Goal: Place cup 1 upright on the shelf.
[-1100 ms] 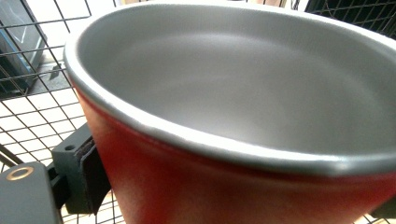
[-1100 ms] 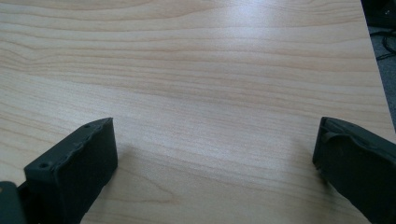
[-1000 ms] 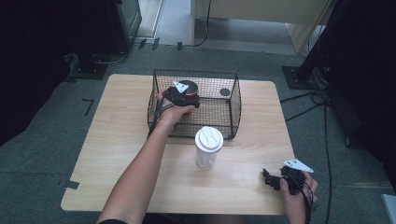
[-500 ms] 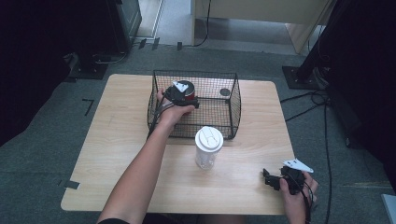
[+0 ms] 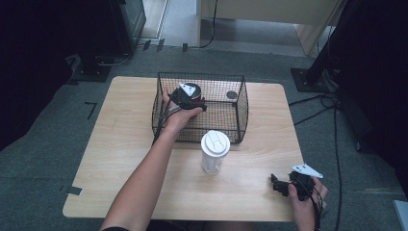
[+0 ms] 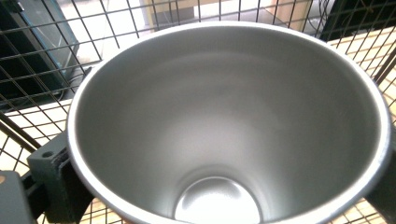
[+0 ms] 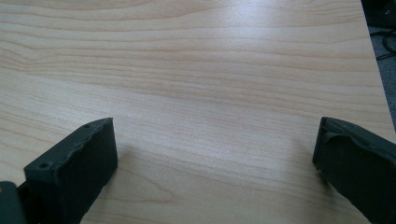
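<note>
Altogether, two cups are counted: one steel cup point(image 6: 229, 126) inside the wire basket point(image 5: 238, 120) near the table's point(image 5: 120, 159) far edge, one lidded clear cup point(image 5: 214, 152) just in front. Left gripper point(image 5: 188, 98) is clamped on the steel cup's rim; cup looks plain grey, empty, w/ red outside. Right gripper point(image 7: 215, 154) is held wide apart over the near right corner, nothing gripped.

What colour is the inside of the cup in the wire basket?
Plain silver-grey metal; the cup shows best in the left gripper view.
</note>
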Tool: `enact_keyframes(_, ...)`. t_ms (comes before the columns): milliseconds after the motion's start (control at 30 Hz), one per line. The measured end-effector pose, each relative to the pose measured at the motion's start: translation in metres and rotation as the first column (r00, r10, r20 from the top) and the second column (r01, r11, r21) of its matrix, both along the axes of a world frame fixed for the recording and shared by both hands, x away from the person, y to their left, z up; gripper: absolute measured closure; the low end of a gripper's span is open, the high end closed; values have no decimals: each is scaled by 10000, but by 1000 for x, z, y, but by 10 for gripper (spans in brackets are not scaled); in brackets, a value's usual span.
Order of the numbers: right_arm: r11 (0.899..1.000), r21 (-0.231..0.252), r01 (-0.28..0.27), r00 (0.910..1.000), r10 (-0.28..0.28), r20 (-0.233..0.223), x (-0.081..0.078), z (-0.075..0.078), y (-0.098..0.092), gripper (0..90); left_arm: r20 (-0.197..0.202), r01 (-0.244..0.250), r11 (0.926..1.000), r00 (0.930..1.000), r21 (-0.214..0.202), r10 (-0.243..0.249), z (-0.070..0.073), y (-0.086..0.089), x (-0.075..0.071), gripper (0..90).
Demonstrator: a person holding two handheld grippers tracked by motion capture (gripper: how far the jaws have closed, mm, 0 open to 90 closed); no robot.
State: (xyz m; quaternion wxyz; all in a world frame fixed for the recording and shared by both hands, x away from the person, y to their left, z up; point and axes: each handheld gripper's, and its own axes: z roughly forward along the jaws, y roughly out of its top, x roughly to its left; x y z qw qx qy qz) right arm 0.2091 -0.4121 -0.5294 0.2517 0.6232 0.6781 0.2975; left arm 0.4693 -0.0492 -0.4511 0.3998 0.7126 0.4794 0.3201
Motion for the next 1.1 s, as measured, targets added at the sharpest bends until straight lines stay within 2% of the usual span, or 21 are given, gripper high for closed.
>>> enact_keyframes(33,10000,1,-1,10000,1,1,0,0,0,0,25,-32,9999,10000,-158,32,1,1,0,0)
enact_keyframes(167,10000,2,-3,10000,3,0,0,0,0,0,60,-117,9995,9999,-290,119,4,4,0,0)
enact_keyframes(300,10000,1,-4,10000,4,1,0,0,0,0,389,-189,9991,9990,-390,205,11,7,-2,0)
enact_keyframes(533,10000,2,-3,10000,3,0,0,0,0,0,593,-174,9971,9980,-743,219,22,12,-4,0)
enact_keyframes(633,10000,2,-2,10000,2,0,0,0,0,0,658,-107,9970,9977,-768,158,26,14,-5,0)
enact_keyframes(700,10000,3,-2,10000,2,0,0,0,0,0,702,7,9952,9975,-978,62,31,15,-8,0)
enact_keyframes(967,10000,1,-1,10000,1,0,0,0,0,0,869,148,9942,9962,-1068,-55,41,19,-13,0)
enact_keyframes(1100,10000,0,-2,10000,2,1,0,0,0,0,1119,281,9945,9936,-1007,-168,48,23,-18,0)
